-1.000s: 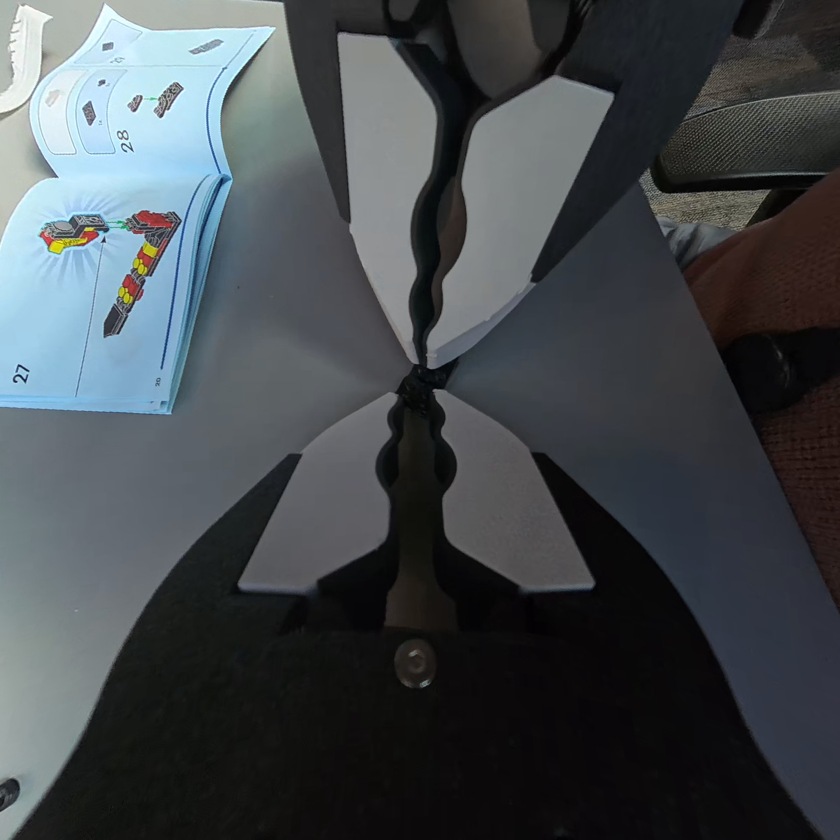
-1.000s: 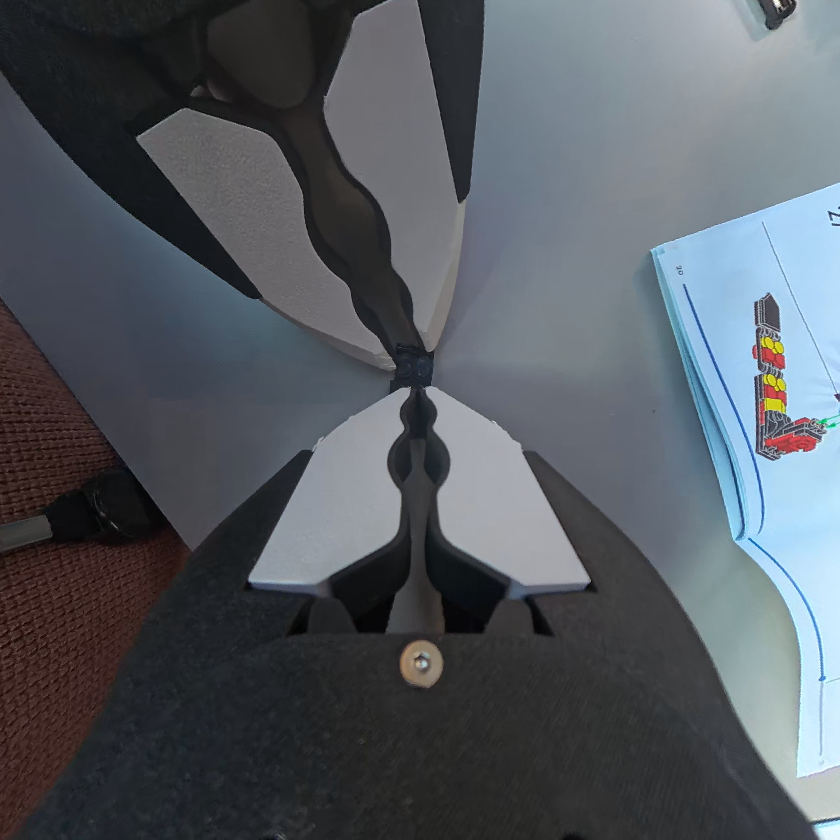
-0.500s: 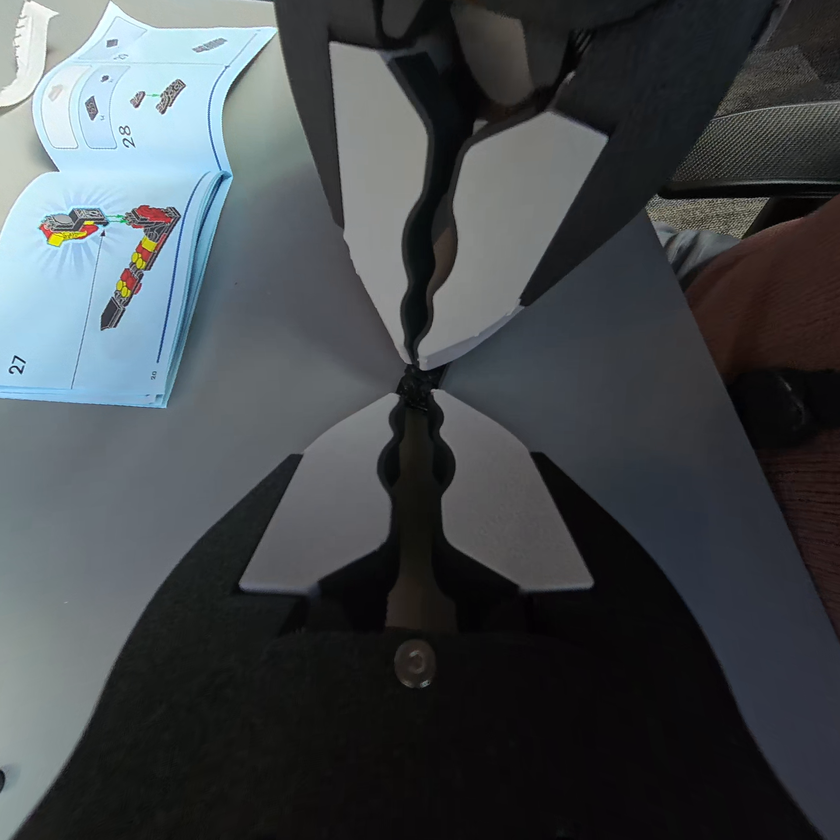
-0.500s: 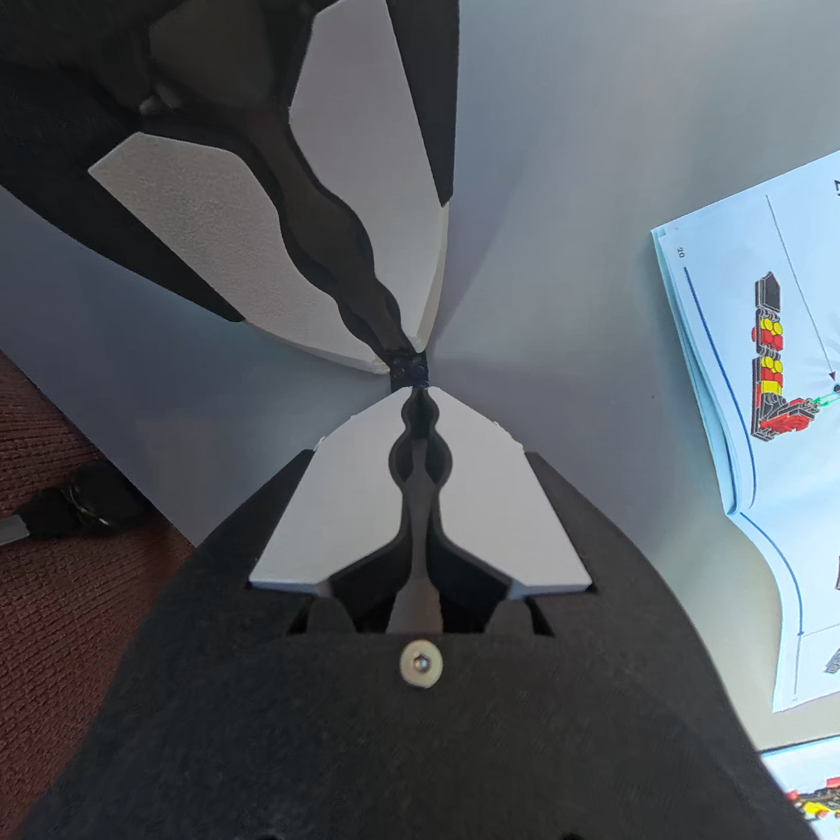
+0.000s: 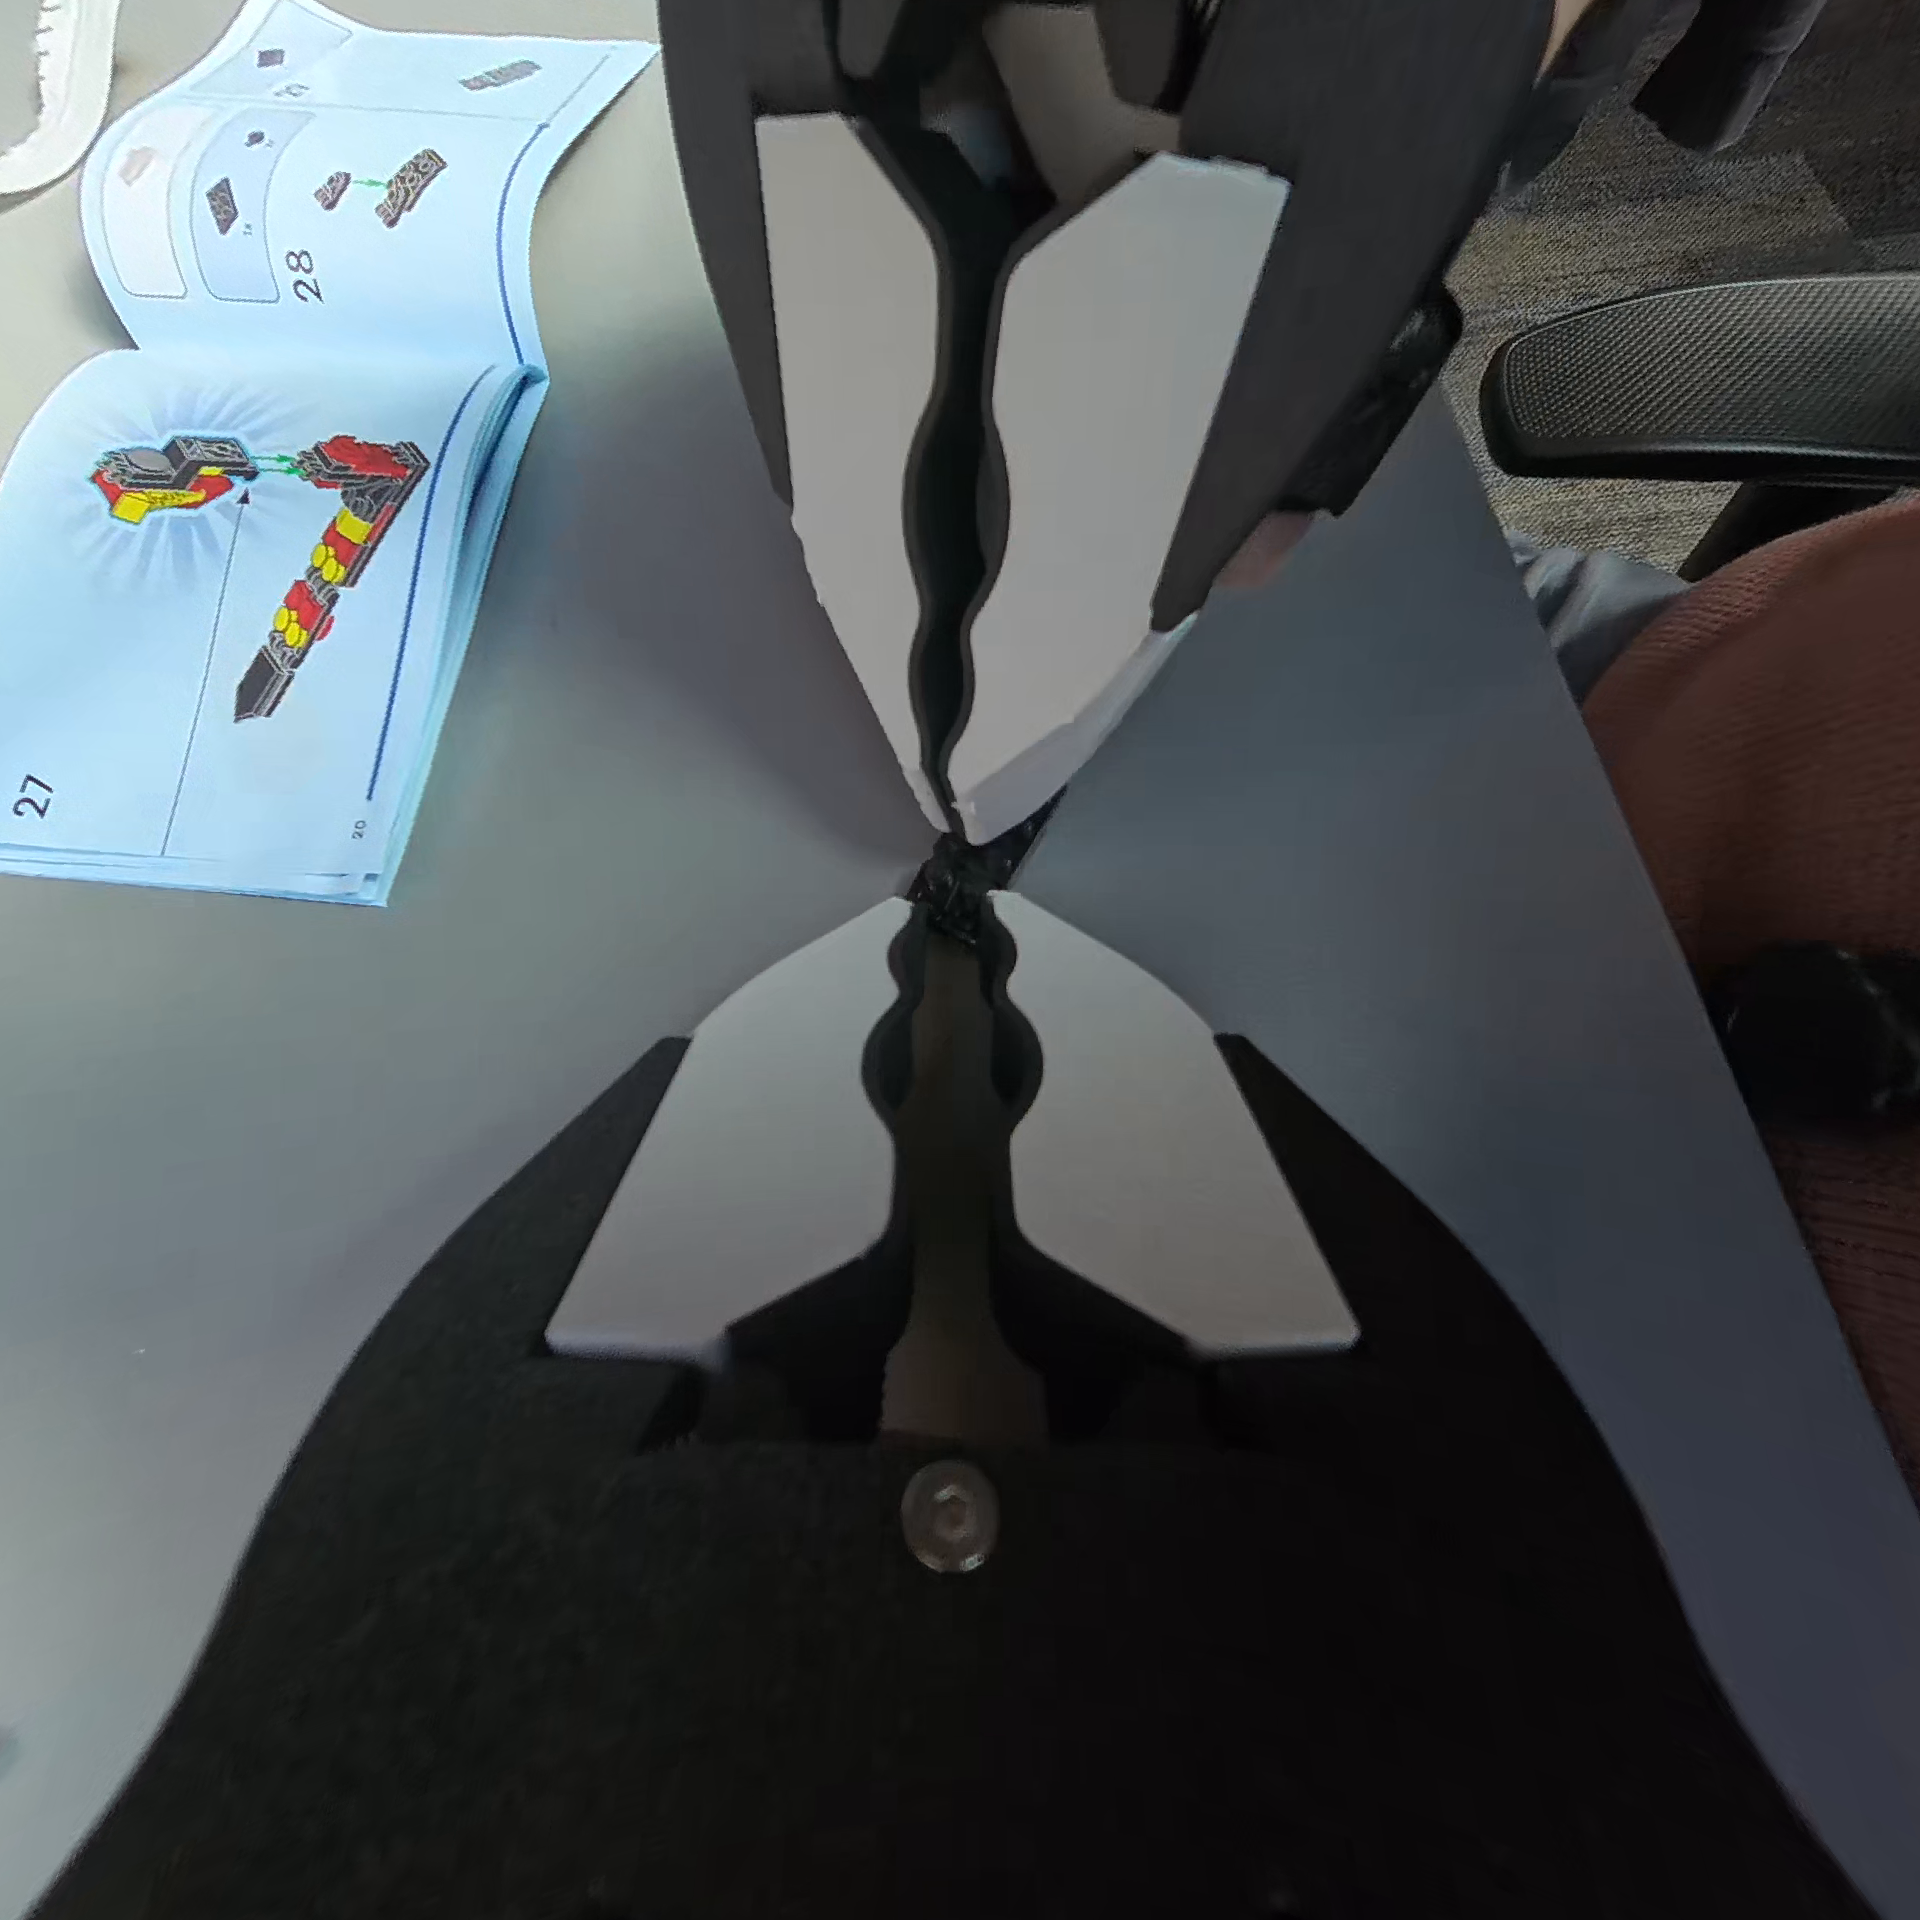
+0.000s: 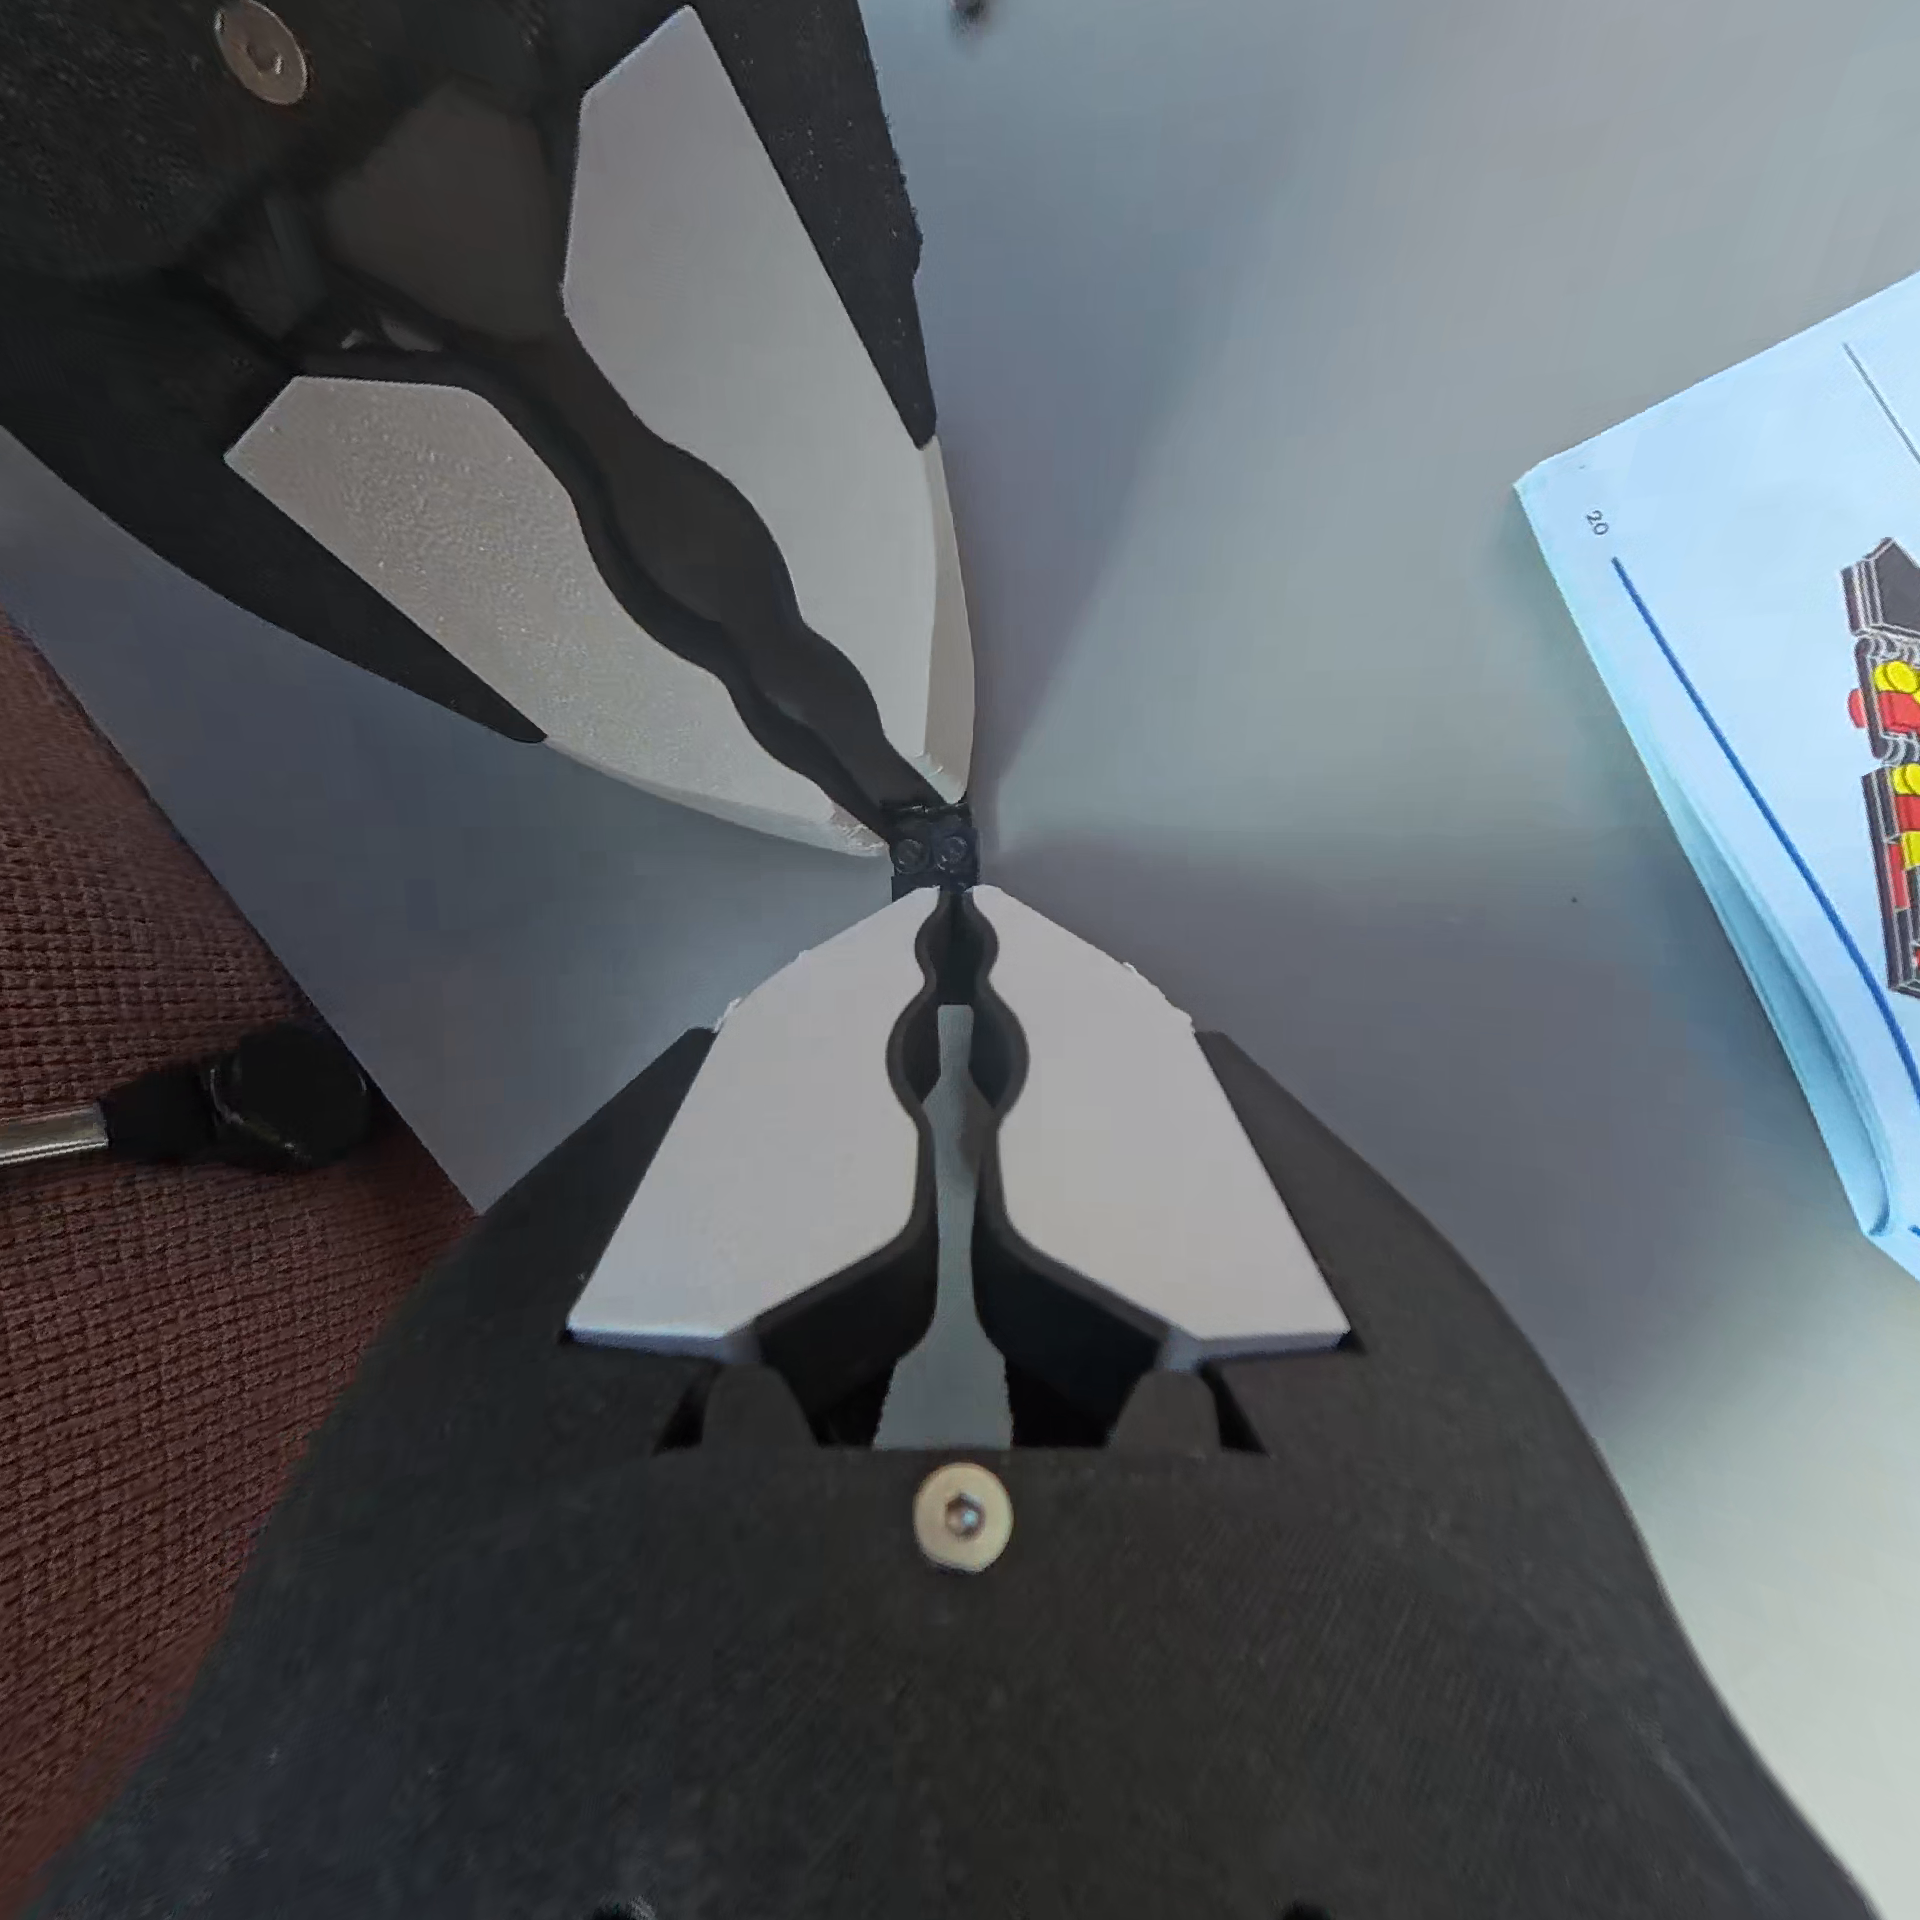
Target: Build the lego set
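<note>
A small black lego piece [image 5: 951,883] hangs above the grey table [image 5: 623,1039], pinched between both grippers, which meet tip to tip. My left gripper [image 5: 951,920] is shut on its near end. My right gripper [image 5: 956,816] comes down from the top of the left wrist view and is shut on the far end. In the right wrist view the piece [image 6: 935,854] shows two studs. There, my right gripper [image 6: 951,902] is shut below it, and my left gripper [image 6: 906,821] reaches in from the upper left. How much of the piece sits inside the jaws is hidden.
An open light-blue instruction booklet [image 5: 260,520] lies on the table to the left; it also shows in the right wrist view [image 6: 1766,779]. A white curved part [image 5: 52,114] lies at the far left. A black chair armrest [image 5: 1714,384] and a person's reddish-brown clothing [image 5: 1787,779] are beyond the table edge. Less than 4 cm separates the two grippers' tips.
Both grippers stayed shut on the black piece. They have tilted relative to each other, so the piece's studs now show in the right wrist view. The booklet has shifted a little in both views.
</note>
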